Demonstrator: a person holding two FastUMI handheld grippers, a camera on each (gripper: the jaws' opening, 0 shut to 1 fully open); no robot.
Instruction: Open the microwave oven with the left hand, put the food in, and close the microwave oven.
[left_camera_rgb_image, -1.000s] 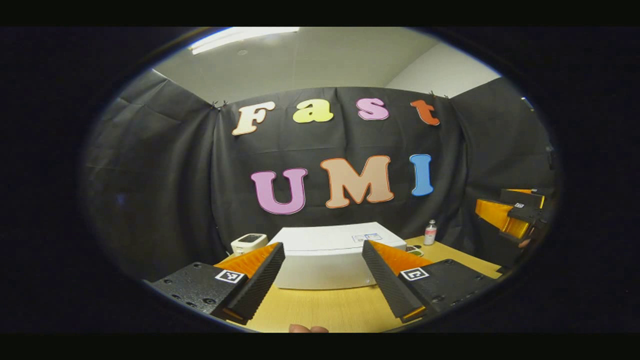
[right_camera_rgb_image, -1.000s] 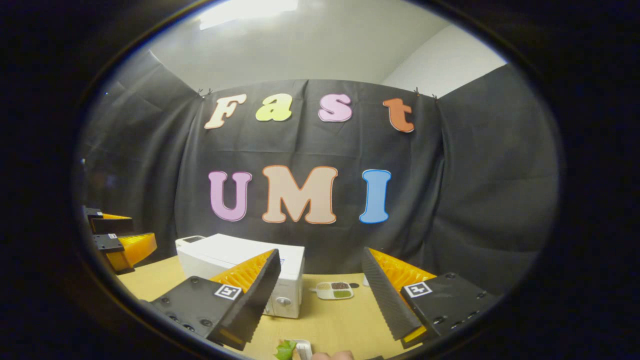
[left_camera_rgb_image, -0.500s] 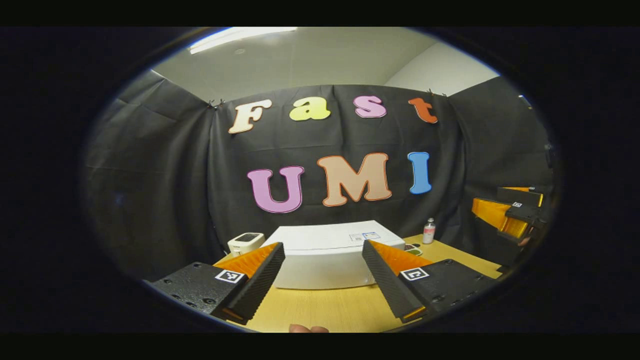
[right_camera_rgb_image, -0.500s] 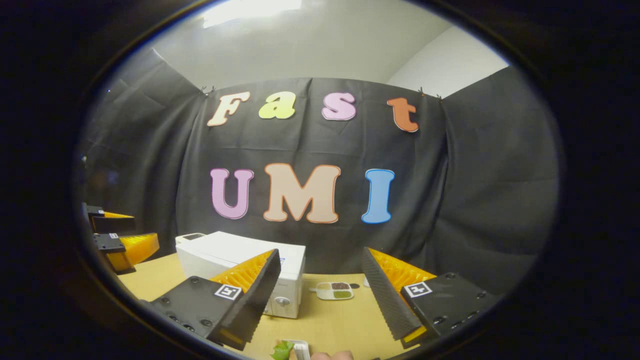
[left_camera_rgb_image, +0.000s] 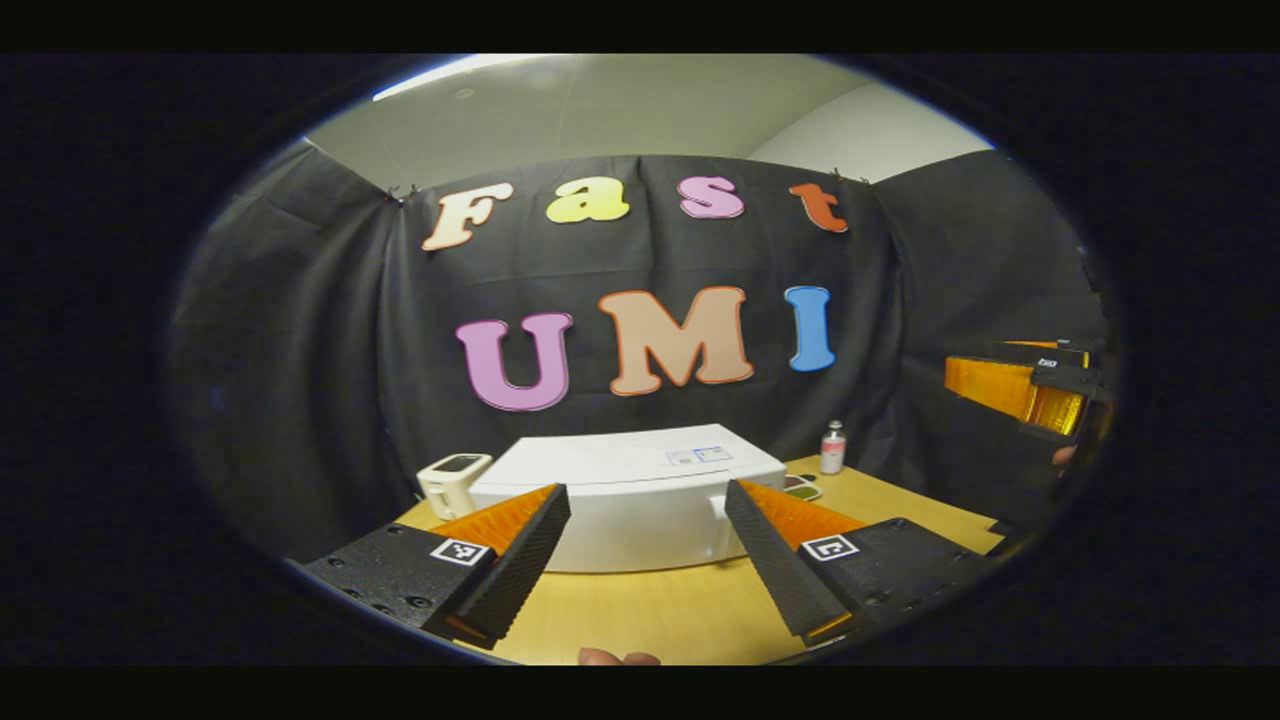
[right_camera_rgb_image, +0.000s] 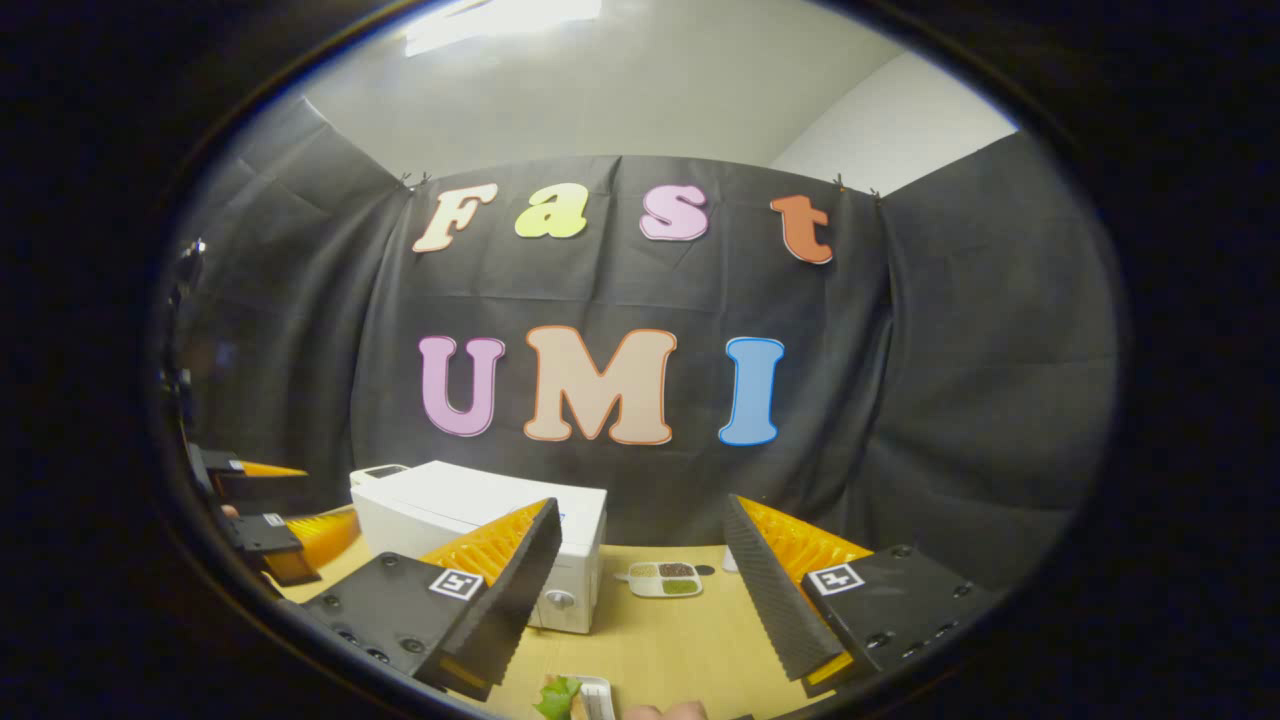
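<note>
Task basically at step zero. Microwave oven (left_camera_rgb_image: 628, 500) sits toward the back edge of the counter (left_camera_rgb_image: 660, 615), door looks shut from both views, nothing done to it yet. Left gripper (left_camera_rgb_image: 645, 545) has jaws spread wide, holding nothing, pointed at the oven with bare counter between them, not touching. Right gripper (right_camera_rgb_image: 640, 575) also has jaws released and empty, hovering off the oven's right side; its dial end is visible there. Food (right_camera_rgb_image: 575, 697): something green on a small white dish at the near edge of the counter, right gripper view, mostly cut off so can't say what it is. Also on the counter: small white device (left_camera_rgb_image: 452, 480) left of the oven, divided tray (right_camera_rgb_image: 663, 579) and a small bottle (left_camera_rgb_image: 832, 447) to its right. Left to do: open door, load food, close door. So all of it.
</note>
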